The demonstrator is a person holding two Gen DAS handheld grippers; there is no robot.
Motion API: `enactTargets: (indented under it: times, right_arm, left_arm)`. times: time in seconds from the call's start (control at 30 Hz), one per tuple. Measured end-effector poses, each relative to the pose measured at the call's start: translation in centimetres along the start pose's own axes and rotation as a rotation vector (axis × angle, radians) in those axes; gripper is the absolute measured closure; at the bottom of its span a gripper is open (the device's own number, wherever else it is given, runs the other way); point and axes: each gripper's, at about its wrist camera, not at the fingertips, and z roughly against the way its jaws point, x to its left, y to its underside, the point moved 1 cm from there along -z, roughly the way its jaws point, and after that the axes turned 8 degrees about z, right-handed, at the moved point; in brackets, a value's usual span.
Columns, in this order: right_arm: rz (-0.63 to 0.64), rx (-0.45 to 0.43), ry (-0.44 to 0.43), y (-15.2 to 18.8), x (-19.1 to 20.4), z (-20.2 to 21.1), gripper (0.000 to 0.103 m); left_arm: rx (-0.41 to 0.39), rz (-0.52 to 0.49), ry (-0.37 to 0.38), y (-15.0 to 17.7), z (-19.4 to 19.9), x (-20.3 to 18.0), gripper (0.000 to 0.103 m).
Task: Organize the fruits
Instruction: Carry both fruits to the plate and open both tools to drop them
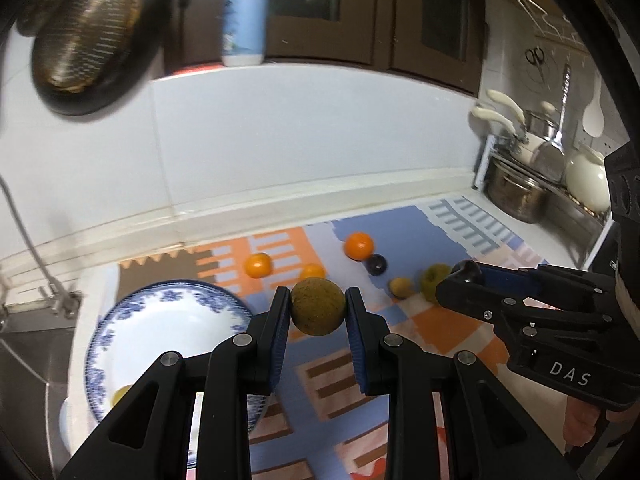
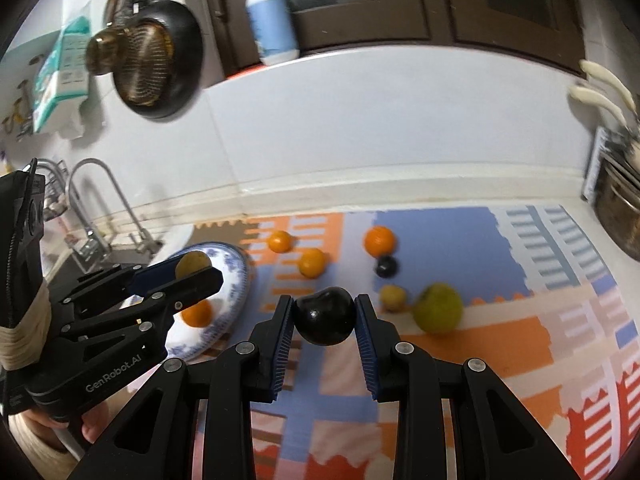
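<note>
My left gripper is shut on a brownish-yellow round fruit, held above the mat just right of the blue-and-white plate. My right gripper is shut on a dark plum, held above the mat. In the right wrist view the left gripper hovers over the plate, which holds an orange. On the mat lie three oranges, a small dark plum, a small yellow fruit and a green apple.
A patterned mat covers the counter. A sink with a faucet is at the left. Pots and utensils stand at the right. A pan and strainer hang on the wall; a bottle stands on the ledge.
</note>
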Motion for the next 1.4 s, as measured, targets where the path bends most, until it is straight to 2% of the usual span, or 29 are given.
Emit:
enactTargets:
  times: [0.33,0.63,0.83,1.07,1.27,1.4]
  right_arm:
    - [0.093,-0.024,-0.115,-2.3,4.1,-1.4,0.071]
    - [0.162,-0.002,-0.211,-3.6,8.0,-3.9,0.071]
    - [0.203,0.033,-0.247,-4.1,10.3,-6.3,0.071]
    - [0.249,0.086,-0.262,-4.7,12.2,-9.3,0.071]
    - [0.256,0.159,-0.273,-4.7,13.0,-12.6,0.071]
    - [0.212,0.229,-0.299,-4.5,12.9,-15.1,0.071]
  left_arm:
    - [-0.047,0.053,-0.109,0.1,2.8,3.9,0.076]
    - [-0.044,0.116,-0.202,1.2,4.2,7.9,0.076]
    - [-0.009,0.148,-0.236,1.6,3.8,10.4,0.076]
    - [0.069,0.192,-0.243,2.2,1.8,13.4,0.076]
    - [0.129,0.203,-0.262,2.5,-0.4,15.5,0.076]
    - [0.157,0.207,-0.276,2.7,-1.7,16.4,0.076]
